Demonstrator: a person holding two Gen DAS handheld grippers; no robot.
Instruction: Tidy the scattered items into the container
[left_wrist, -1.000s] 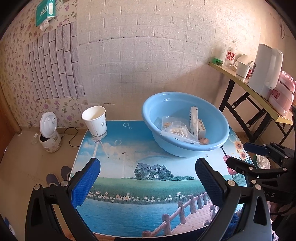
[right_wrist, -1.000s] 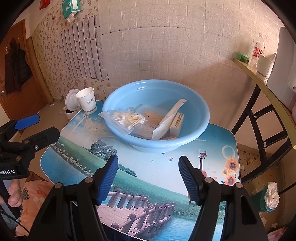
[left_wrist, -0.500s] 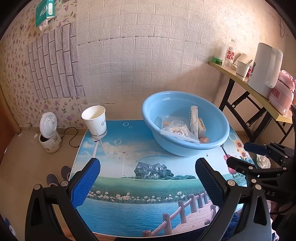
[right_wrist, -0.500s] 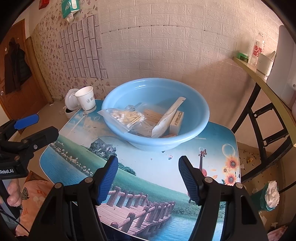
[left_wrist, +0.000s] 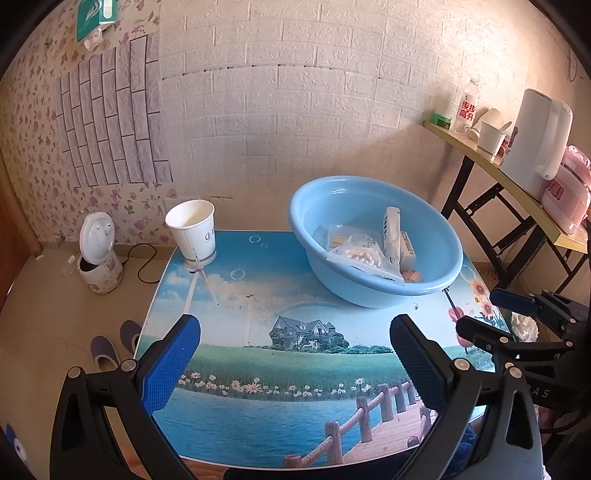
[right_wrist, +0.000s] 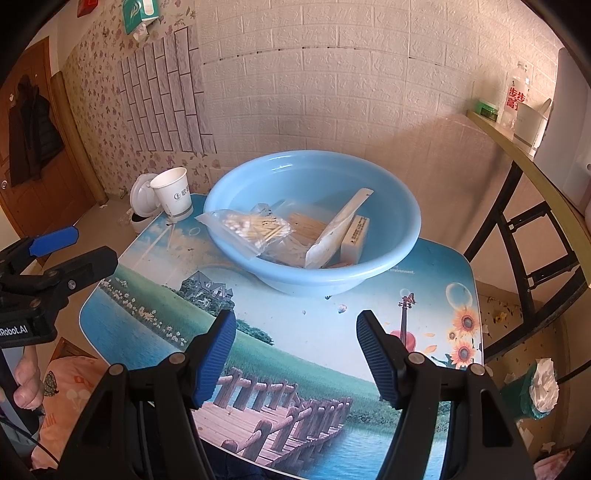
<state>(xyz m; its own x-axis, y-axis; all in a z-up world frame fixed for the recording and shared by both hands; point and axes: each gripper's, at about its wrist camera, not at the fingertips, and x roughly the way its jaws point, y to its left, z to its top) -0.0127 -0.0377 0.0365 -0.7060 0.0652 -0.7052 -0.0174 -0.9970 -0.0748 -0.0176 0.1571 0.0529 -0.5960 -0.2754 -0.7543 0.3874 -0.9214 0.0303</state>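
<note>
A light blue basin stands at the far right of the picture-printed table. Inside it lie a clear bag of cotton swabs, a long white packet, a small white box and other bags. My left gripper hovers open over the near table, nothing between its blue pads. My right gripper is likewise open and empty, short of the basin. Each gripper also shows at the edge of the other's view.
A white paper cup stands at the table's far left corner. On the floor are a white kettle and slippers. A folding side table with a jug and bottle is to the right. A hand grips the left tool.
</note>
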